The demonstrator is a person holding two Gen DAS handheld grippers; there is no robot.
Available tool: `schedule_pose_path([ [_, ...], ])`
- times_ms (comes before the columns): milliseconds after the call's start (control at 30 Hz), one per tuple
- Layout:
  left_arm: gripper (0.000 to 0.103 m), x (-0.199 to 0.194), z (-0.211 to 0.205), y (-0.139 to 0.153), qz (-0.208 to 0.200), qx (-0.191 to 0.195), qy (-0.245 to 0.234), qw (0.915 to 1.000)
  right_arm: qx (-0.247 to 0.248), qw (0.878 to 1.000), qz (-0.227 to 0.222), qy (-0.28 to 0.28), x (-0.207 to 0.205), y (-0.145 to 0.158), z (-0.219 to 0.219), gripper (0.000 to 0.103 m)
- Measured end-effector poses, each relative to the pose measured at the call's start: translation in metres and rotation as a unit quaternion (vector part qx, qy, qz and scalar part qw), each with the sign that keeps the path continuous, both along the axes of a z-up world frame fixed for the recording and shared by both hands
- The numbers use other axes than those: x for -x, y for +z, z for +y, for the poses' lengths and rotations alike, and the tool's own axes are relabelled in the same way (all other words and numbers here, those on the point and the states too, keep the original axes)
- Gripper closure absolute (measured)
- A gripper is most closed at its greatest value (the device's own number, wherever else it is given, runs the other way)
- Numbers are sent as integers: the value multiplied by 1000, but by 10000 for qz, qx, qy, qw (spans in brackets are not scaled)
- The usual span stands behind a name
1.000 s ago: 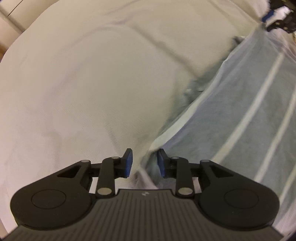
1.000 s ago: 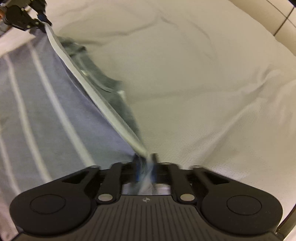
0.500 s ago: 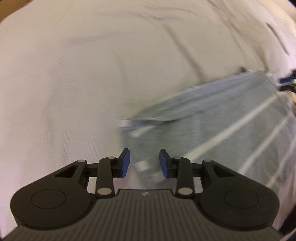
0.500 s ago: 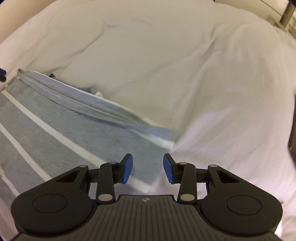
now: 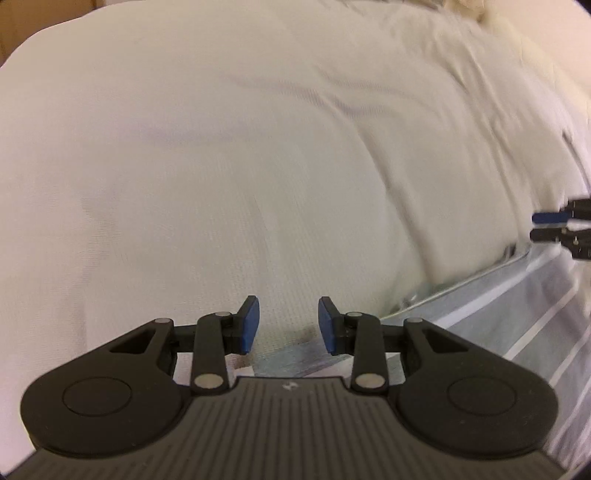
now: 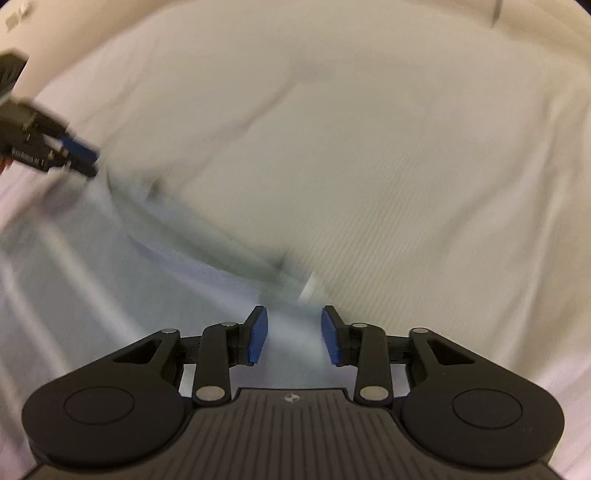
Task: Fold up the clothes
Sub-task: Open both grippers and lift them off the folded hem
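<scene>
The grey garment with white stripes lies flat on the white bed sheet, at the lower right of the left wrist view. Its hemmed edge runs under my left gripper, which is open and holds nothing; only sheet shows between its blue pads. In the blurred right wrist view the garment fills the lower left. My right gripper hangs over its corner, jaws apart and closing slightly, with no cloth pinched. Each gripper shows in the other's view: the right gripper and the left gripper.
The sheet is wrinkled and spreads beyond the garment on all sides. A strip of brown floor or wall shows past the bed's far left edge.
A second ago both grippers had the garment's raised hem between their pads. They have let go, the cloth has dropped flat, and both grippers have rolled and shifted away from the edge.
</scene>
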State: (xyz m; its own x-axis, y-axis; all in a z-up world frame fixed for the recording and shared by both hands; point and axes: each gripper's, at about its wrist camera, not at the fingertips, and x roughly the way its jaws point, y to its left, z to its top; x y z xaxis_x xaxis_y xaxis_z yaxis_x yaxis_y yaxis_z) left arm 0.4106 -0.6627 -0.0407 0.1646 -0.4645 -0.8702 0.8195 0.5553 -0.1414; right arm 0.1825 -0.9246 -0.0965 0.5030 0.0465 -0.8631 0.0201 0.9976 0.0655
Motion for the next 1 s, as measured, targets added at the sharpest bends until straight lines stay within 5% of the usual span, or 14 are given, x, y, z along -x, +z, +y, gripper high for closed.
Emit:
schedule_pose_path([
  [167,73,48,-2,4,281,-31,-764,9967,-485,9975,-194,-485,20,21,1,67],
  [333,72,84,-23,-22,461,-284,-1519,9869,-697,9969,338,128,42,-3,41,68],
  [500,72,60,-37,-39,319,-255,-1197,9920,-446,9981,418,-64,43,-21,22,67],
  [700,70,35,-19,-12,-125,-353,-453,9983,338,9954,88,-889,55,-5,-44,65],
  [1000,68,75,30,-18,-72,-1032,-531,9932,-521,9929,443,-975,151,-1,-16,65],
])
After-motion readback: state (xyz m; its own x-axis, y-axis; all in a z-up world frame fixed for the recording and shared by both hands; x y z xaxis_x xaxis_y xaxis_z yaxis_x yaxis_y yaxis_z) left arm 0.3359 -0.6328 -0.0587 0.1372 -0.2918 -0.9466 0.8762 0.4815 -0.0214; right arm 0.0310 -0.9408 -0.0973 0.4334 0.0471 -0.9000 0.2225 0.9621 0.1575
